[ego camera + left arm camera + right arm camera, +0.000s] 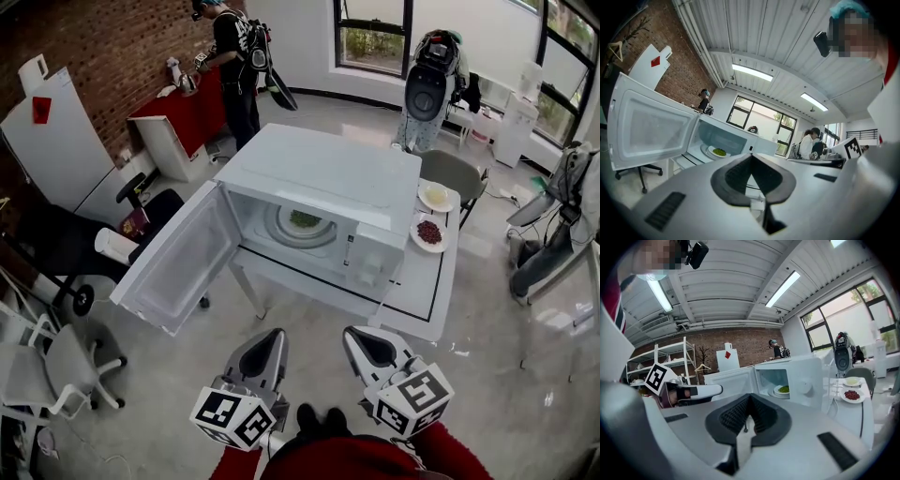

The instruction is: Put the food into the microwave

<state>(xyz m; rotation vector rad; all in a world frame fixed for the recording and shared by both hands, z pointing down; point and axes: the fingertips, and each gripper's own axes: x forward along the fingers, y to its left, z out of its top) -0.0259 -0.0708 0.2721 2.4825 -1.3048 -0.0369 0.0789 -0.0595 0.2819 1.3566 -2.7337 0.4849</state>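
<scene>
The white microwave point(323, 202) stands on a white table point(422, 305) with its door point(173, 262) swung wide to the left. A plate of green food point(305, 221) sits on the turntable inside; it also shows in the left gripper view point(719, 152) and the right gripper view point(783, 389). Right of the microwave lie a plate of red food point(429, 232) and a plate of pale food point(436, 196). My left gripper point(272, 337) and right gripper point(357, 336) hover side by side well in front of the table, both shut and holding nothing.
White office chairs point(56, 370) stand at the left below the open door. A black chair point(155, 211) and a white cabinet point(56, 141) are behind them. A person point(234, 66) stands at a red table far back. A grey chair point(450, 173) is behind the table.
</scene>
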